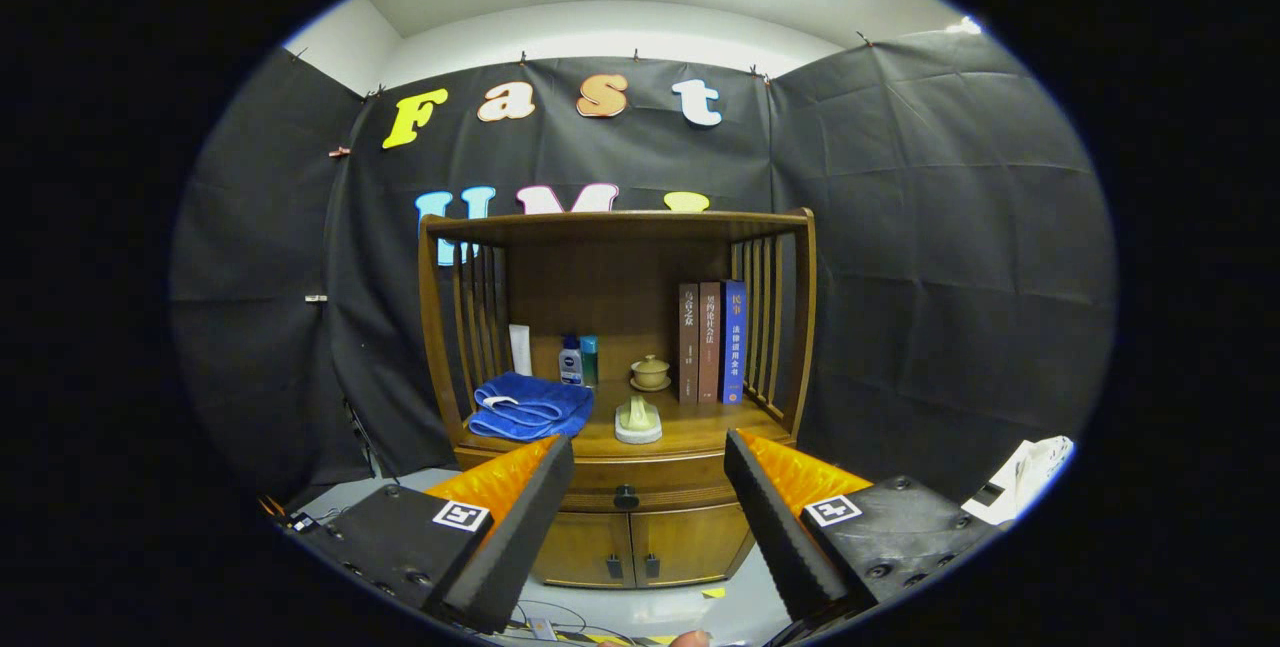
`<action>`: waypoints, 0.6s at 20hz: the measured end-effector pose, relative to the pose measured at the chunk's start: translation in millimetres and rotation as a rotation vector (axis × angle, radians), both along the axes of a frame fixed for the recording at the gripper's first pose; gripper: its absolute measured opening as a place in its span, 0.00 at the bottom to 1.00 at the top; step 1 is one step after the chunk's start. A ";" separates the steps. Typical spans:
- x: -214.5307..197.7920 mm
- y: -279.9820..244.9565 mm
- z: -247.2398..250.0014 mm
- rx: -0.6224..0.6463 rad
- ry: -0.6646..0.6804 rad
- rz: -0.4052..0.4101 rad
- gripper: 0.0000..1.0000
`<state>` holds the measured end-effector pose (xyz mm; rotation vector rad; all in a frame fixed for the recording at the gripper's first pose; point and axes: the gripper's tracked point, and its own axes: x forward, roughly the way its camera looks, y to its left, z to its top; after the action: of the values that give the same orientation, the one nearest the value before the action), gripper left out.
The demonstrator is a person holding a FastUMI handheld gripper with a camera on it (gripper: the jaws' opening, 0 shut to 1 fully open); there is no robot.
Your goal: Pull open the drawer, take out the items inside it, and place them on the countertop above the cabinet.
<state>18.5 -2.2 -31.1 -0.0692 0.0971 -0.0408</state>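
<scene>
A wooden cabinet [620, 327] with slatted sides stands beyond my fingers. Its drawer [650, 479] is closed, with a dark knob [626, 498] at its middle, showing in the gap between my fingertips. Above the drawer is the countertop [700, 427]. My gripper [648, 452] is open, some way short of the cabinet front, with nothing between its fingers. What lies inside the drawer is hidden.
On the countertop lie a folded blue towel [530, 405], a pale holder on a round base [638, 419], a small lidded cup [650, 373], bottles [572, 361] and three upright books [711, 342]. Two lower cabinet doors [640, 547] sit under the drawer. White paper [1025, 477] lies to the right.
</scene>
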 end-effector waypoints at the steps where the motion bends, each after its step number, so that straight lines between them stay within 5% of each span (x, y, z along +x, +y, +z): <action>1: -1.5 1.2 0.5 0.005 -0.001 0.004 0.99; 12: -0.6 -1.6 2.5 0.034 -0.012 0.020 0.99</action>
<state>17.9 -3.8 -28.6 -0.0358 0.0850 -0.0198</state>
